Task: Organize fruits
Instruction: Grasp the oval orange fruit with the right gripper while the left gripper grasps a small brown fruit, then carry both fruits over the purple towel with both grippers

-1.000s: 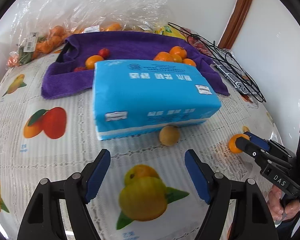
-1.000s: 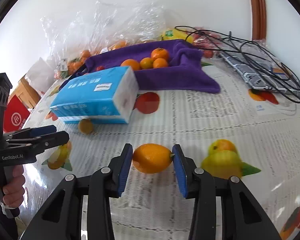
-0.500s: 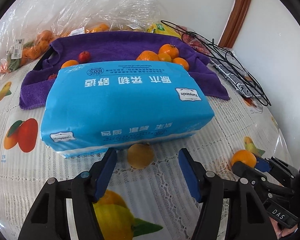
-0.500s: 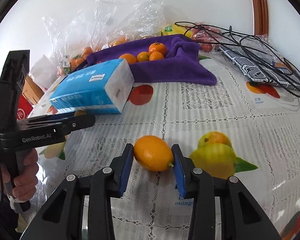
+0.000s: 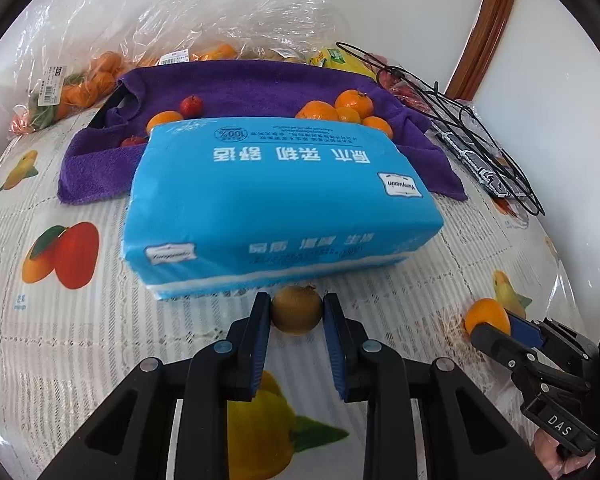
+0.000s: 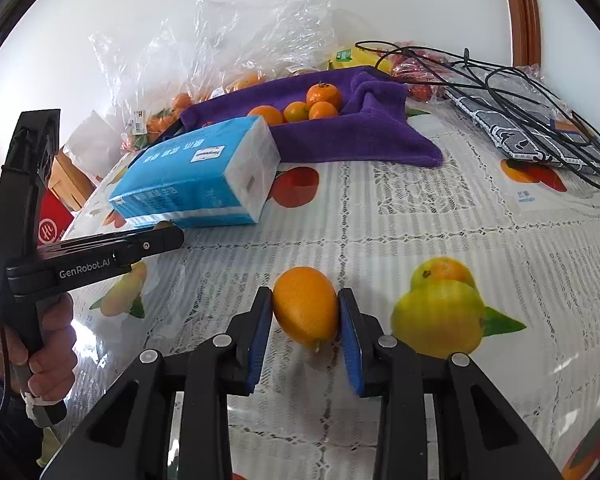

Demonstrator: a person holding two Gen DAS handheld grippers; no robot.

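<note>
The left gripper [image 5: 296, 312], wide open a second ago, has closed on the brown fruit [image 5: 297, 309] lying against the blue tissue pack [image 5: 276, 200]. To its right, the right gripper [image 6: 305, 314] is still tightening on the orange fruit [image 6: 306, 310] on the tablecloth [image 6: 420, 208] — both pieces look secured, ready to go to the purple towel [image 5: 260, 88].

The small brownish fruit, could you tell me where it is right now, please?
In the left wrist view the small brownish fruit sits low and central, between the left gripper's blue pads, directly in front of the blue tissue pack.
</note>
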